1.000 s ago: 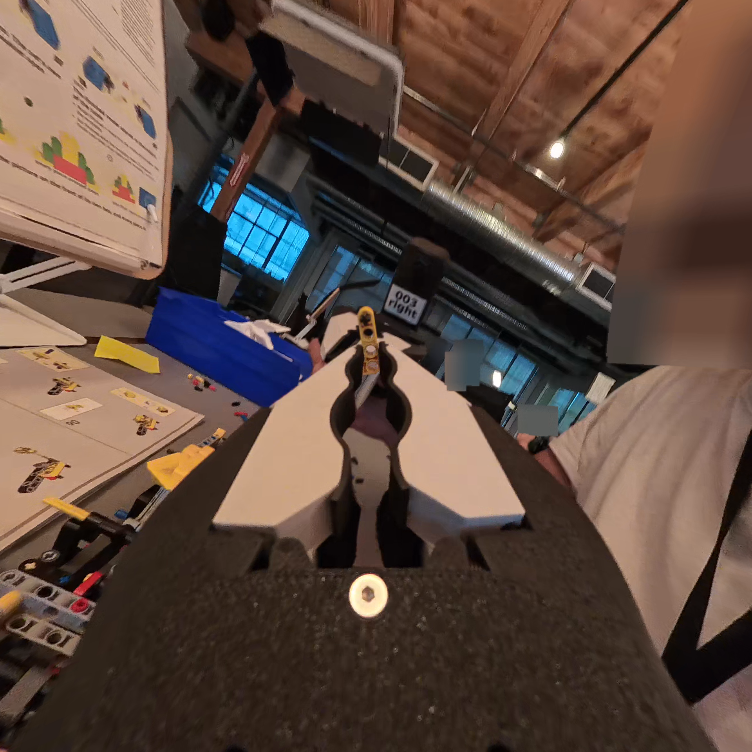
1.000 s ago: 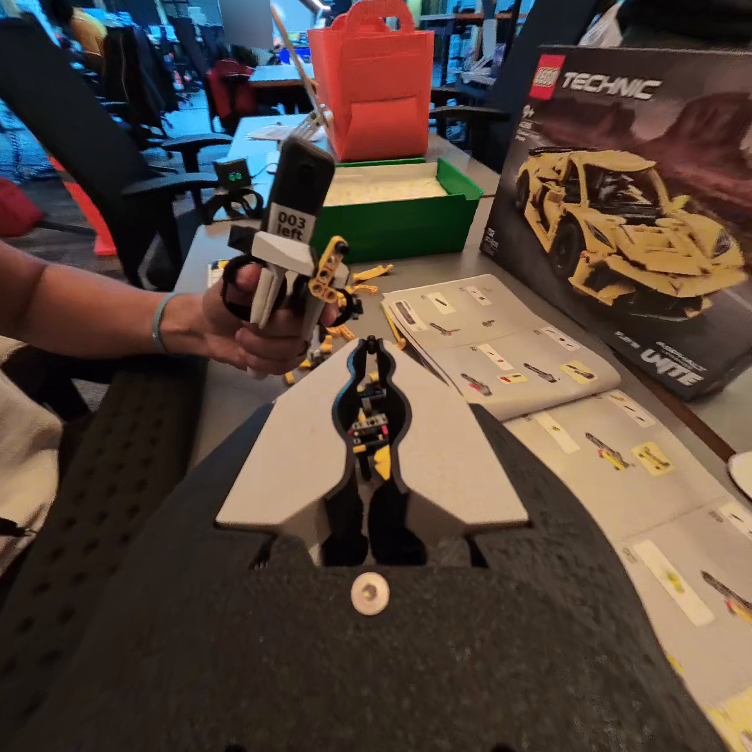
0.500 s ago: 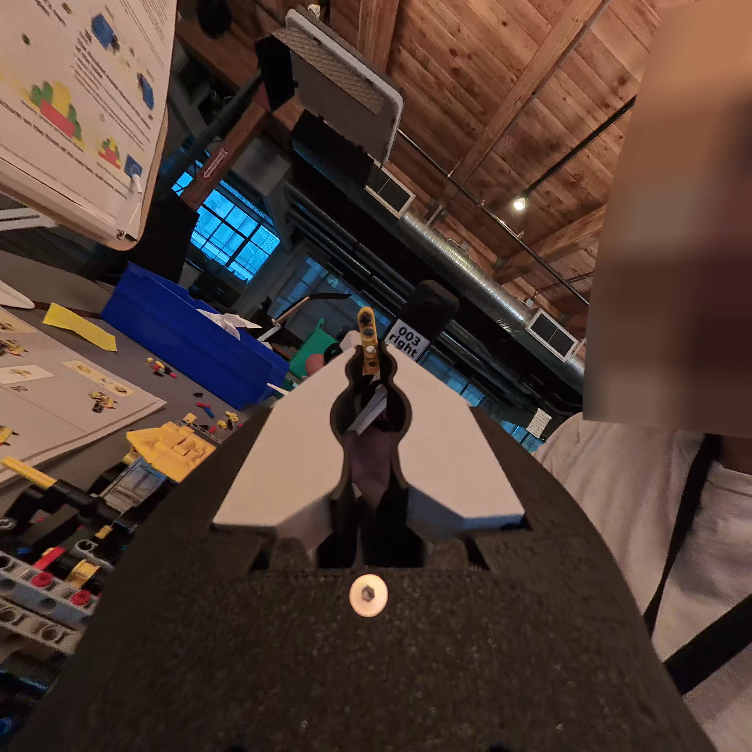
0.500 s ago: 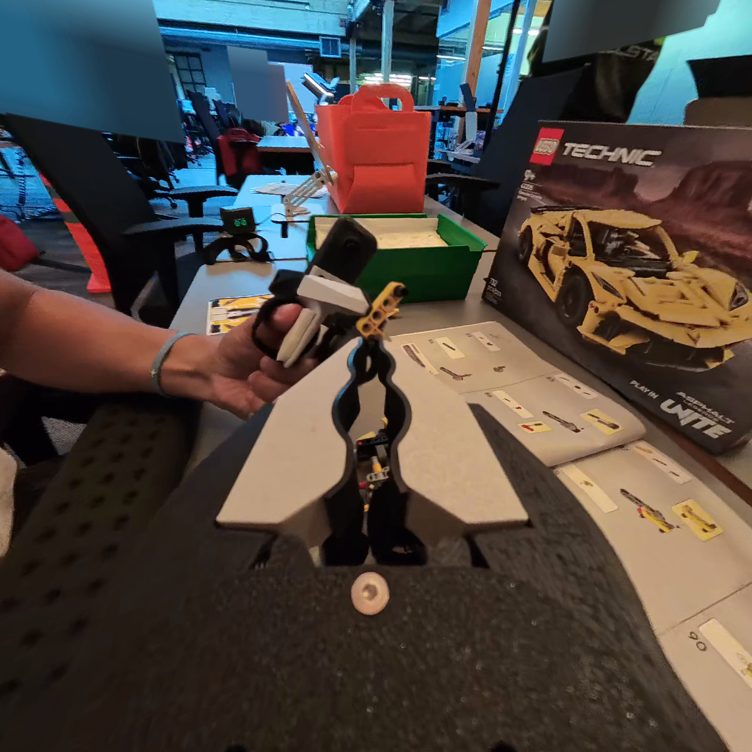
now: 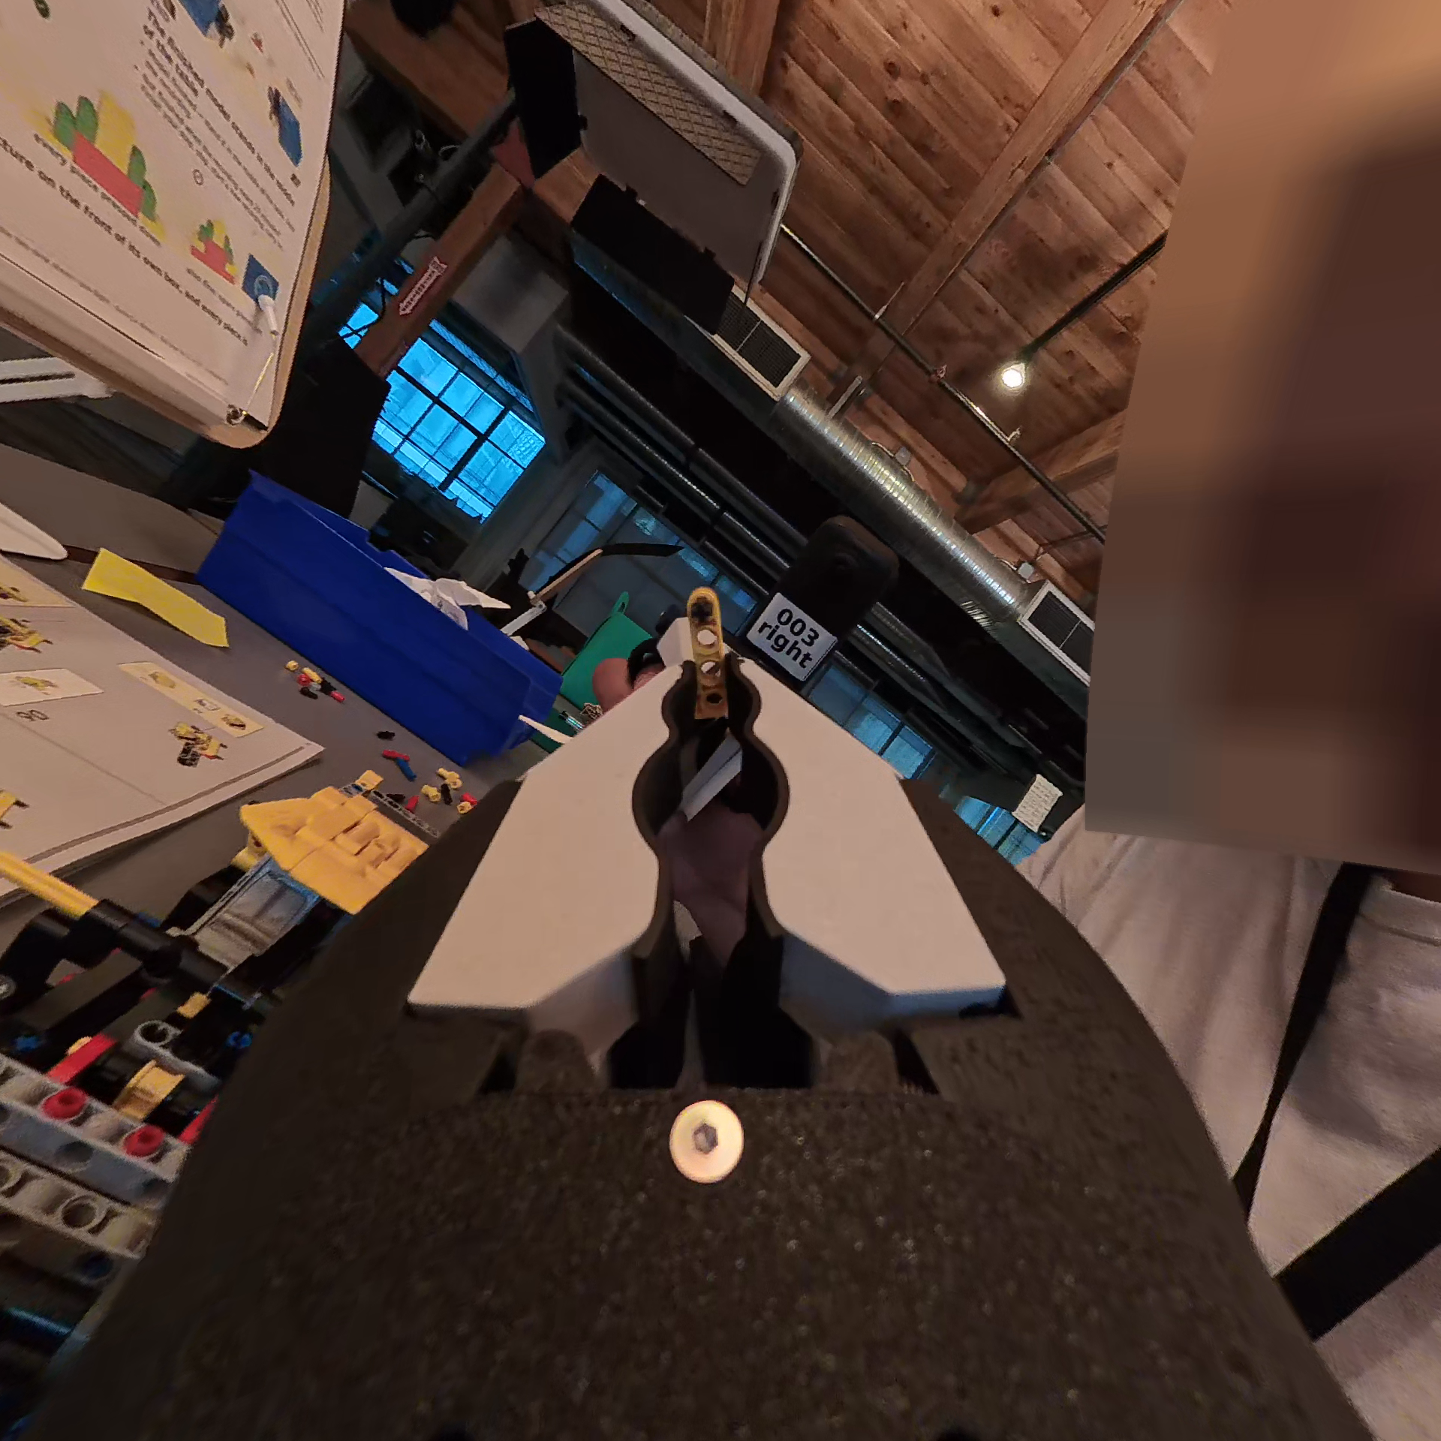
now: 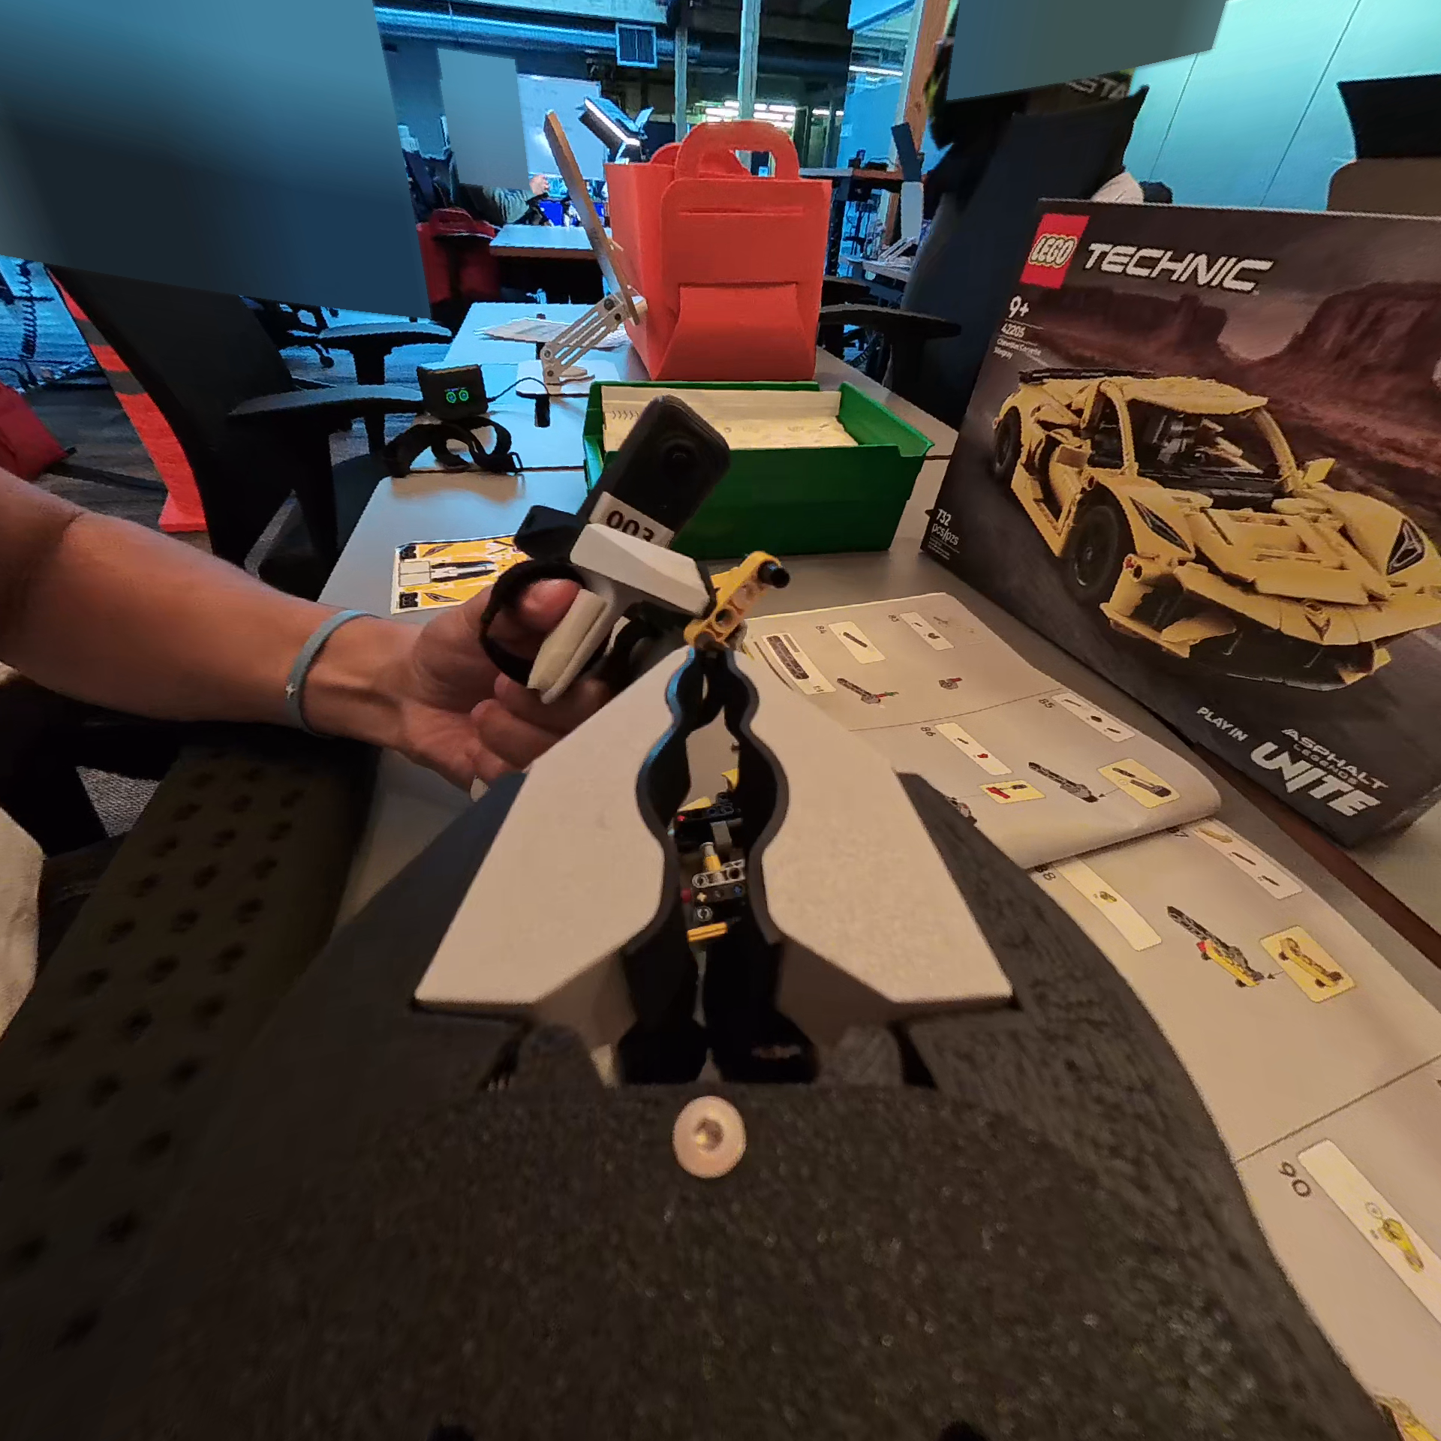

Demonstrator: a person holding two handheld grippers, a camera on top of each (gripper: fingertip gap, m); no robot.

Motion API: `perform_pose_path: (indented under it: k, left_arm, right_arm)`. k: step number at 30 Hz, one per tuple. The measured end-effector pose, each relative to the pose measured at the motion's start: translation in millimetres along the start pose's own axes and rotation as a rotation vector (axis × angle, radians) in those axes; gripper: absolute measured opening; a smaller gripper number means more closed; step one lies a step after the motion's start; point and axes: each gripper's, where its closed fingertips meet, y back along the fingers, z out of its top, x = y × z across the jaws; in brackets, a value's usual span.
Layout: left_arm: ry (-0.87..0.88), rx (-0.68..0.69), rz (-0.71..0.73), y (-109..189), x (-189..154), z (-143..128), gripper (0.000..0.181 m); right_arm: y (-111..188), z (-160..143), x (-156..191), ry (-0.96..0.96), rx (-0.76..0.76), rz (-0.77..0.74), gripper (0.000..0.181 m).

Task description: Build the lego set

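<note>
The left tool (image 5: pixel 708 686) is clamped shut on a small yellow beam (image 5: pixel 706 651) with a black pin at its far end, held in the air above the open instruction booklet (image 6: pixel 982 725). Since a second ago it has tipped from upright to nearly level, bringing the beam down to the tip of the right tool (image 6: pixel 706 663). The right tool's tips are closed or nearly so at the beam's lower end — whether they grip it I cannot tell. This looks like a hand-over or a regrip, so the beam can be turned for fitting. The half-built model (image 5: pixel 327 842) lies on the surface just beside the booklet, with loose small parts (image 5: pixel 421 780) scattered near it.
</note>
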Motion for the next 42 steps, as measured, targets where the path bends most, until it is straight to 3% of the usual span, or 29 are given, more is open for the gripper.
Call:
perform_pose_path:
  k: [18, 28, 32, 39, 42]
  left_arm:
    - [0.031, 0.012, -0.009, 0, 2, -3, 0.006]
    - [0.265, -0.105, -0.124, -1, 1, -3, 0.007]
    - [0.284, -0.102, -0.160, 0, -4, -3, 0.007]
    - [0.298, -0.111, -0.165, -2, -6, -3, 0.006]
    - [0.266, -0.109, -0.155, -1, -7, -2, 0.007]
  right_arm:
    - [0, -1, 3, -0.037, -0.005, 0.043, 0.004]
    - [2, 1, 5, -0.045, -0.066, 0.081, 0.004]
    - [3, 4, 10, -0.059, -0.085, 0.120, 0.003]
    - [1, 3, 10, 0.098, -0.053, 0.025, 0.004]
    - [0, 5, 11, 0.052, -0.067, 0.037, 0.004]
